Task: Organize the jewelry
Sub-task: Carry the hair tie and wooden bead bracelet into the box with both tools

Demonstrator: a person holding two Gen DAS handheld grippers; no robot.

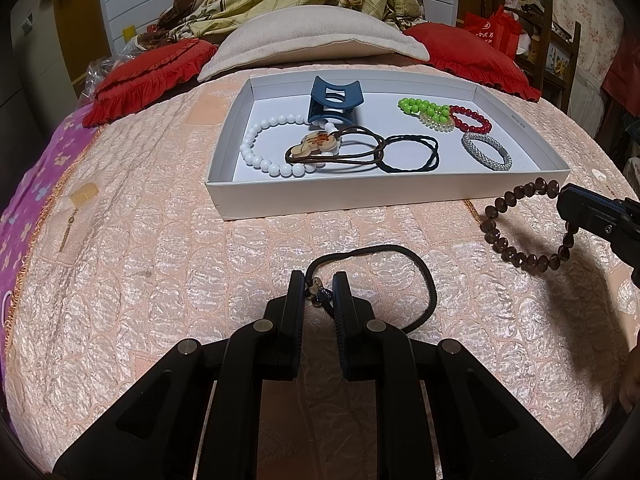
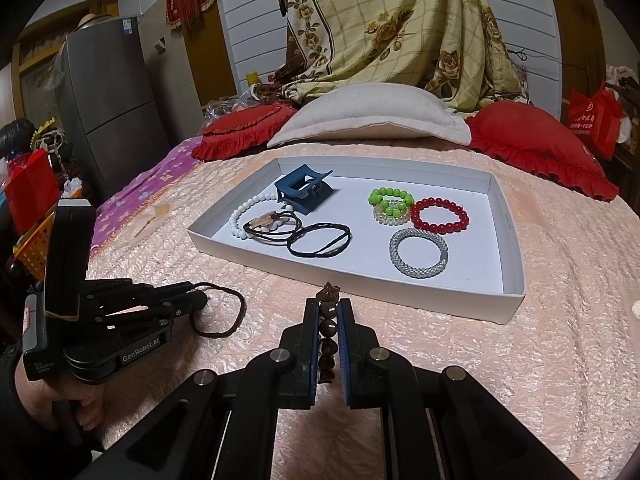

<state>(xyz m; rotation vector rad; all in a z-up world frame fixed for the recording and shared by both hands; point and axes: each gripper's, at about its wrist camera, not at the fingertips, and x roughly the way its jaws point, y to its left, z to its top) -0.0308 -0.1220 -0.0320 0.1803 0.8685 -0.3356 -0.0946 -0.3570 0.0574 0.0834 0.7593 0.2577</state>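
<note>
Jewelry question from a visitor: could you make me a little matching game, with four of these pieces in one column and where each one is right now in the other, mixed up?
Things:
1. brown bead bracelet
2. dark hair tie
3. silver bracelet
4. blue hair claw

Places:
A. in the white tray, near its front right corner
B. clamped in the right tongs, lifted off the bedspread
C. in the tray's back left part
D. on the bedspread, its charm end between the left tongs

Pairs: 1-B, 2-D, 3-A, 4-C
</note>
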